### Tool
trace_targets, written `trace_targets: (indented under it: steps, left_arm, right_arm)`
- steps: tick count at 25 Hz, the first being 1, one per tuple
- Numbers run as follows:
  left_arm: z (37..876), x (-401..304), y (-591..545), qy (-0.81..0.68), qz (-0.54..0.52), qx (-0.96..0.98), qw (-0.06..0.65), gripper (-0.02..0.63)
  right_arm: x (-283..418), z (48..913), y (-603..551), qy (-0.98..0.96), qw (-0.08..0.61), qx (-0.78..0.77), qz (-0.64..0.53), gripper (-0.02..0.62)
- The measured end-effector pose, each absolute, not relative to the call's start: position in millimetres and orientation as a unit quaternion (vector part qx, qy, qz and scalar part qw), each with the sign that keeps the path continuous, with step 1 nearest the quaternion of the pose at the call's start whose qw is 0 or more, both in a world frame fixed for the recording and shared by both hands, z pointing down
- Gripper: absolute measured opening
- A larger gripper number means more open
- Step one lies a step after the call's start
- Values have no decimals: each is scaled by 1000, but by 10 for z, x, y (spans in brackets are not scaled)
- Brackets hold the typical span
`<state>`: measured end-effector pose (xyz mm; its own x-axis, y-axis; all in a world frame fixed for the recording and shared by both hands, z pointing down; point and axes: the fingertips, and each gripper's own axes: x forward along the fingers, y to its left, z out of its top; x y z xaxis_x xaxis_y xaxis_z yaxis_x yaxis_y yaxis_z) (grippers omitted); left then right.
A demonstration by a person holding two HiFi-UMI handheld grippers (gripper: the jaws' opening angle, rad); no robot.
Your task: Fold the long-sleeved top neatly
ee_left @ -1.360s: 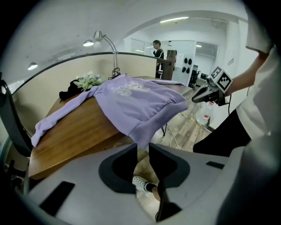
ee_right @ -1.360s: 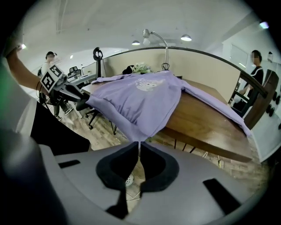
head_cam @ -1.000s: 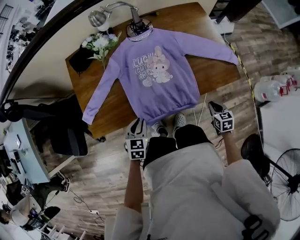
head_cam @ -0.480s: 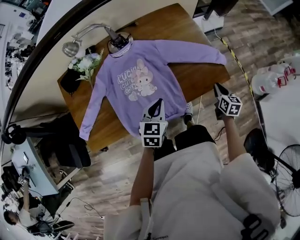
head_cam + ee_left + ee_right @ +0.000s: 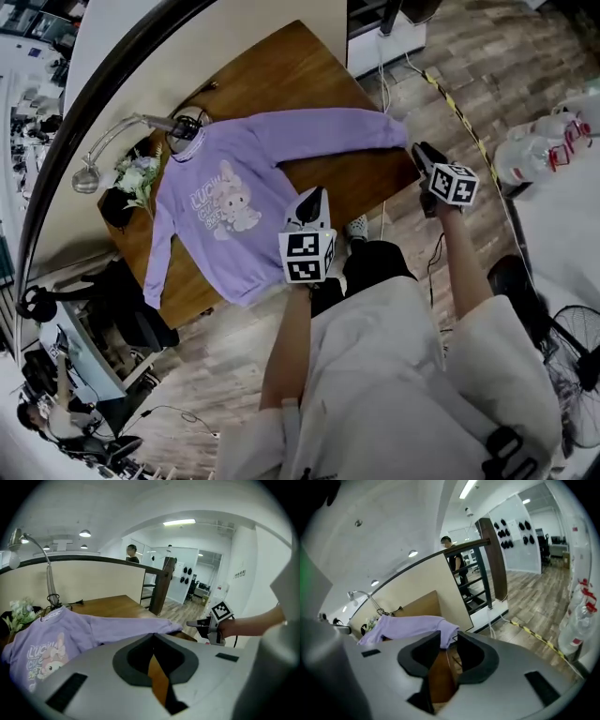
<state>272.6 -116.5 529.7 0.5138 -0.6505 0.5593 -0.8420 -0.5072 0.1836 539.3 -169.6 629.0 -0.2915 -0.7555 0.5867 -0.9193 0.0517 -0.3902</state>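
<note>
Purple and soft, the top (image 5: 234,178) lies spread flat on the table (image 5: 281,70). It looks light and limp, so pinch it at the cuff (image 5: 396,131). Your right gripper (image 5: 419,152), jaws just opened and empty, sits just beside that cuff. Your left gripper (image 5: 314,197), closed on nothing, hangs near the hem.

A long-sleeved top (image 5: 234,187) lies spread on a table (image 5: 291,70), collar (image 5: 185,139) at the far side beside a lamp (image 5: 89,173) and flowers (image 5: 136,178); one sleeve (image 5: 328,127) reaches the table's right corner. Bottles (image 5: 534,155) stand on the floor (image 5: 487,56) well to the right.
</note>
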Motion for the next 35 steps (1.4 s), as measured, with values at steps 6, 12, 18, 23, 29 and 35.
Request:
trace_targets:
  steps: [6, 12, 18, 23, 29, 35]
  left_arm:
    - [5437, 3064, -1315, -435, 233, 840, 226, 23]
    - [5588, 2973, -1341, -432, 274, 833, 210, 23]
    - [5720, 2668, -1256, -437, 316, 822, 185, 23]
    - [5819, 2542, -1202, -458, 320, 805, 200, 23]
    - [5803, 2483, -1231, -484, 311, 791, 206, 23]
    - [5741, 2455, -1231, -494, 304, 788, 208, 23]
  right_arm:
    - [5295, 6613, -2121, -737, 26, 441, 512, 295]
    - [5020, 6782, -2292, -711, -66, 315, 625, 371]
    - [4932, 6937, -2297, -680, -87, 239, 687, 306]
    - [5005, 6909, -2280, -684, -95, 250, 679, 177]
    - [5061, 6729, -2350, -739, -29, 359, 570, 53]
    - [5099, 6370, -2392, -781, 87, 442, 432, 31]
